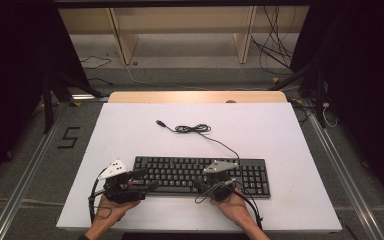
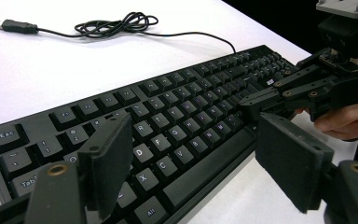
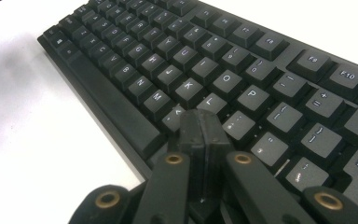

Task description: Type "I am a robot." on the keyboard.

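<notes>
A black keyboard (image 1: 202, 175) is lying on the white table (image 1: 130, 135), with both grippers working at its near edge. The left gripper (image 2: 191, 161) is standing released, its jaws spread wide apart and hovering over the keyboard's left end; in the left gripper view one jaw is covering some keys around the lower left letter rows, so those legends are hidden, and the other jaw is hanging out past the front edge over bare table. The right gripper (image 3: 200, 130) is clenched, its two jaws pressed flat together with nothing between them, the joined tip sitting low over the keys just below K and L; whether it is actually touching a key is hard to tell, since the tip is blocking the spot. In the high view the right gripper (image 1: 200, 186) is sitting at the keyboard's front middle, the person's hand (image 1: 232, 205) partly cut off by the bottom edge. Beyond both grippers, the keyboard's cable (image 1: 195, 129) is lying in a loose tangle, its USB plug (image 2: 13, 26) lying free on the table.
</notes>
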Tool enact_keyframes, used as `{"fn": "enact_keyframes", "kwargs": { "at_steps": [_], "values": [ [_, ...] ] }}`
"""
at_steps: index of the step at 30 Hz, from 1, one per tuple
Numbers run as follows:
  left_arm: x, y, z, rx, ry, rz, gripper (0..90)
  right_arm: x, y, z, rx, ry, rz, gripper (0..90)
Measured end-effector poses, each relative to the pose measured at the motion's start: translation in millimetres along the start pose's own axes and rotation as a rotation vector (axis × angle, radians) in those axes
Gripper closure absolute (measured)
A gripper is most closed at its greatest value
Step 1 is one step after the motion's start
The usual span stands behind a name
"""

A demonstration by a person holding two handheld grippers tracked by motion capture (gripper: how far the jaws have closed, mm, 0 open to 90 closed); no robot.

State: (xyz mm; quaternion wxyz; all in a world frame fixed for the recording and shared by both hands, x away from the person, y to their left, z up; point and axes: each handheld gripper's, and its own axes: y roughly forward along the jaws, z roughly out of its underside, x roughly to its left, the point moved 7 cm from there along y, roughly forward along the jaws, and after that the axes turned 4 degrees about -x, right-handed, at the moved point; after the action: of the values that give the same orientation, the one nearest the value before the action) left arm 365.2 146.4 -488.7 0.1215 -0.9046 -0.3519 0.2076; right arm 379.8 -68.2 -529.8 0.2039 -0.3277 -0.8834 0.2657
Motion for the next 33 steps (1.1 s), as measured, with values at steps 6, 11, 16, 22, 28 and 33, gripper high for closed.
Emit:
{"fn": "enact_keyframes", "kwargs": {
  "at_steps": [6,11,16,22,28,33],
  "values": [
    [1.4,-0.5,0.1,0.000,0.001,-0.003,27.0,-0.5,-1.2,-1.1,-0.007,0.018,-0.004,90.0],
    [1.7,-0.8,0.0,-0.001,-0.001,-0.004,27.0,-2.2,-8.7,-6.5,-0.045,0.048,-0.027,84.0],
    [0.8,-1.1,-0.4,-0.004,-0.002,-0.003,26.9,-3.5,-15.8,-9.7,-0.072,0.056,-0.038,77.9],
    [0.4,-0.7,0.0,-0.001,-0.003,0.001,26.6,-4.4,-23.9,-11.9,-0.096,0.053,-0.053,69.9],
    [0.5,-0.8,0.0,-0.001,-0.007,0.003,26.3,-5.6,-33.6,-15.0,-0.126,0.045,-0.067,60.7],
    [-0.3,-0.6,0.2,-0.001,-0.007,0.005,26.1,-6.2,-40.5,-16.9,-0.139,0.049,-0.074,53.4]
  ]
}}
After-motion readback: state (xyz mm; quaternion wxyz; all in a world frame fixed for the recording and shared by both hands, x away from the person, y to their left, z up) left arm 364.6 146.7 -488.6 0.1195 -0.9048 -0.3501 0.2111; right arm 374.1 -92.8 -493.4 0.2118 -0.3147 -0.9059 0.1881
